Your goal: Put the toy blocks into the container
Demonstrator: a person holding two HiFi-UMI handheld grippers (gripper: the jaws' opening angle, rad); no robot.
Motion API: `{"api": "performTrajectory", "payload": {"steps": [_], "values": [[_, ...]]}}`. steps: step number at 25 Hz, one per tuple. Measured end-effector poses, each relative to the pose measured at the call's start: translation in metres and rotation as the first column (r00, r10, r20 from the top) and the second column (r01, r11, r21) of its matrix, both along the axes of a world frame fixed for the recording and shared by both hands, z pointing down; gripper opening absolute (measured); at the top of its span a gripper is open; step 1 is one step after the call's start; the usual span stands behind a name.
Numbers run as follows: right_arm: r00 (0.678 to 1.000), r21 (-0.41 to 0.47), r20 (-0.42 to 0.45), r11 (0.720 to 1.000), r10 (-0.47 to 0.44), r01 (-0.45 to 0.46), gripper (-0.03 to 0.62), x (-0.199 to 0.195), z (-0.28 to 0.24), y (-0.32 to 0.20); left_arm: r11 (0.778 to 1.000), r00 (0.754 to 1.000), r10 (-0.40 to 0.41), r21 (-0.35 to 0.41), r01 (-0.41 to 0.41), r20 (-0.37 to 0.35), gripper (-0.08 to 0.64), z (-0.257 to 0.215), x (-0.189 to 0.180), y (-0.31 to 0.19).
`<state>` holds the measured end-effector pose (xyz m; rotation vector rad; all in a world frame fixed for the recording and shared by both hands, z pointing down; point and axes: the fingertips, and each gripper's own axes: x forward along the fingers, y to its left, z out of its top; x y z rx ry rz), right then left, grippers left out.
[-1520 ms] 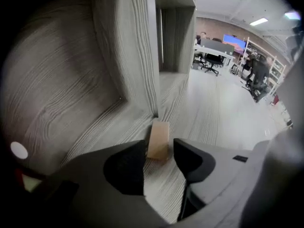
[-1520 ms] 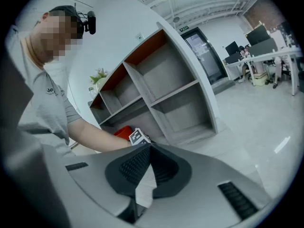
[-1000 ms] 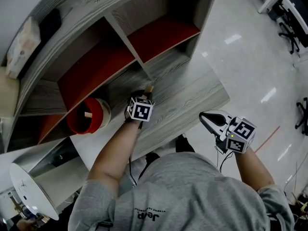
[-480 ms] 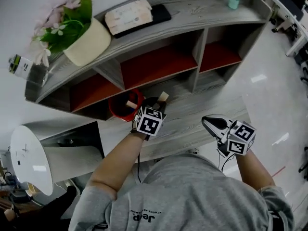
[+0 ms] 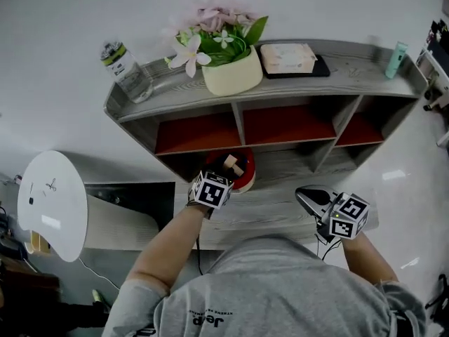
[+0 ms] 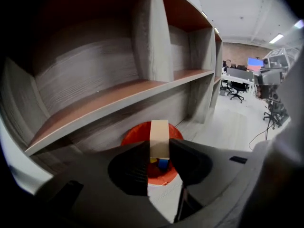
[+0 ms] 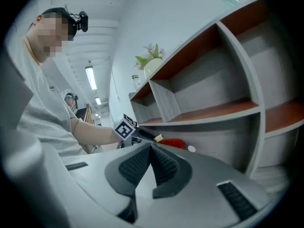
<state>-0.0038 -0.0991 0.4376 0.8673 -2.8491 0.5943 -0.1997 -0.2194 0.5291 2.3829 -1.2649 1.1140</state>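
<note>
My left gripper (image 5: 227, 170) is shut on a tan wooden block (image 5: 233, 165), held just over the red container (image 5: 245, 180) that stands on the grey desk under the shelf. In the left gripper view the tan block (image 6: 159, 138) stands upright between the two jaws, with the red container (image 6: 135, 136) right behind and below it. A blue block (image 6: 163, 164) and a yellow one lie inside. My right gripper (image 5: 304, 194) hovers over the desk's right part, shut and empty; its jaws (image 7: 152, 149) meet at the tips.
A grey shelf unit (image 5: 238, 114) with red-backed compartments rises behind the desk (image 5: 280, 209). On top stand a flower pot (image 5: 231, 76), a water bottle (image 5: 128, 72), a tissue box (image 5: 288, 57) and a teal bottle (image 5: 396, 59). A white round panel (image 5: 52, 202) is at the left.
The head view has swung round to face the shelf. My left gripper has carried the tan block leftward from beside the red container to over it. The right gripper has stayed shut.
</note>
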Motion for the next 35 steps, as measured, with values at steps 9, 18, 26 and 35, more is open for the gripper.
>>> {"api": "performTrajectory", "payload": {"steps": [9, 18, 26, 35], "values": [[0.999, 0.006, -0.023, 1.000, -0.029, 0.029, 0.005, -0.021, -0.003, -0.002, 0.999, 1.000, -0.028, 0.025, 0.028, -0.014, 0.155, -0.005, -0.023, -0.009], [1.000, -0.005, -0.028, 1.000, -0.007, 0.007, 0.005, -0.009, 0.000, 0.004, 0.998, 0.995, -0.027, 0.054, 0.032, -0.096, 0.330, -0.010, -0.013, -0.015], [0.999, 0.011, -0.032, 1.000, -0.003, 0.003, 0.005, -0.003, -0.007, 0.006, 0.996, 0.985, -0.022, 0.076, 0.035, -0.174, 0.330, -0.034, -0.001, -0.002], [0.999, 0.061, -0.030, 0.998, 0.020, -0.018, 0.005, 0.006, -0.023, -0.004, 0.984, 0.831, 0.111, 0.178, -0.015, -0.545, 0.234, -0.109, 0.015, 0.048]]}}
